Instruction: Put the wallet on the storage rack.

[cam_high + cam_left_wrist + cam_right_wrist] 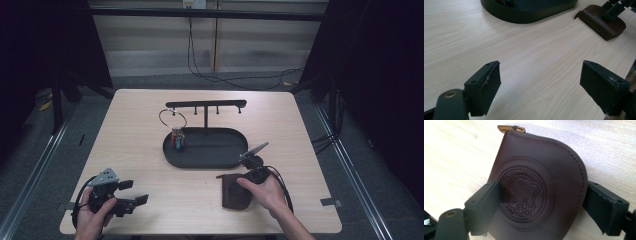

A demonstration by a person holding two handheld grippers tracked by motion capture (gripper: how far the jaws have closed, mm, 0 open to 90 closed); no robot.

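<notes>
— Since you're watching from above, where do your claws sit?

— From the high view, my right gripper (252, 170) is down on the small dark-brown leather coin pouch (235, 192), which lies flat on the pale wooden table (140, 160) just in front of the black oval metal tray (207, 160). My left gripper (131, 192) waits well apart at the near left corner, over bare wood. I'd judge it's parked there to keep out of the way.

— And that tray?

— It carries a T-shaped black hanger bar (206, 104) with a big wire key ring (172, 119) hanging from it (what dangles below the ring is too small to name).

— What does your left gripper view give?

— My jaws stand wide apart with nothing between them, only table grain. Farther off are the tray's rim, cut off at the top, and the pouch with my other gripper on it.

— And the right gripper view?

— Here the pouch (539, 187) lies between my jaws, with its brass zip pull (510, 128) pointing away. The jaws straddle it, one over the embossed cartoon face, the other against the curved stitched edge. I think I'm placed this way to pinch it across its width, but whether I'm squeezing yet, I cannot tell. The pouch's near end runs off the bottom.
</notes>
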